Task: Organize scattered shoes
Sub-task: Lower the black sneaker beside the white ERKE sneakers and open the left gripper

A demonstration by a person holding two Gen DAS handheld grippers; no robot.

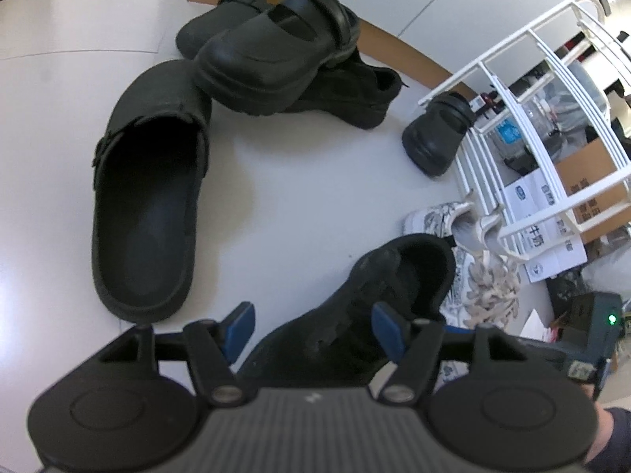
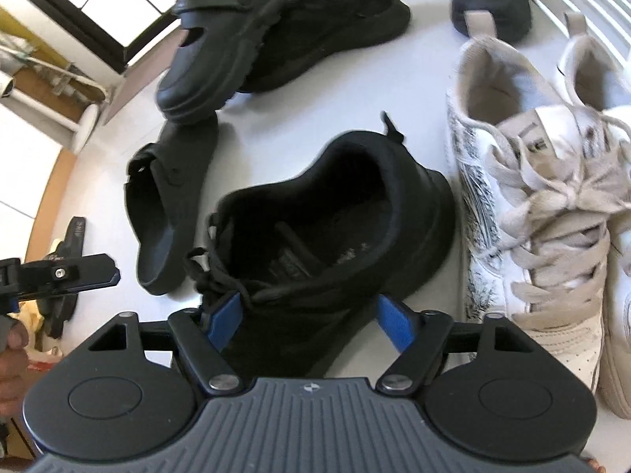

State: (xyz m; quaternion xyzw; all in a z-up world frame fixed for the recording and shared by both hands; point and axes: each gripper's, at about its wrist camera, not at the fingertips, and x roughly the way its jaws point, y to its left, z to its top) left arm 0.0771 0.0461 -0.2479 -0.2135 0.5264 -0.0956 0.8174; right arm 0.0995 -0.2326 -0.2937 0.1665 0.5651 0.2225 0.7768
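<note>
White carton [image 1: 552, 236] beside the rack reads "牛奶"; other printing is illegible.

From my remote station, the black lace-up shoe [image 2: 315, 244] hides its toe behind the right gripper [image 2: 311, 319] body. Beyond that shoe, a dark clog [image 2: 493, 4] is cut by the top edge; beside it, the outer white sneaker [image 2: 607, 90] runs off frame.

Black lace-up sneaker [image 2: 315, 236] upright mid-floor, just beside white sneaker pair [image 2: 544, 205]. Black slide [image 1: 146, 193] to its other side. Strapped clog [image 1: 276, 43] tilted atop black shoe [image 1: 351, 90].
</note>
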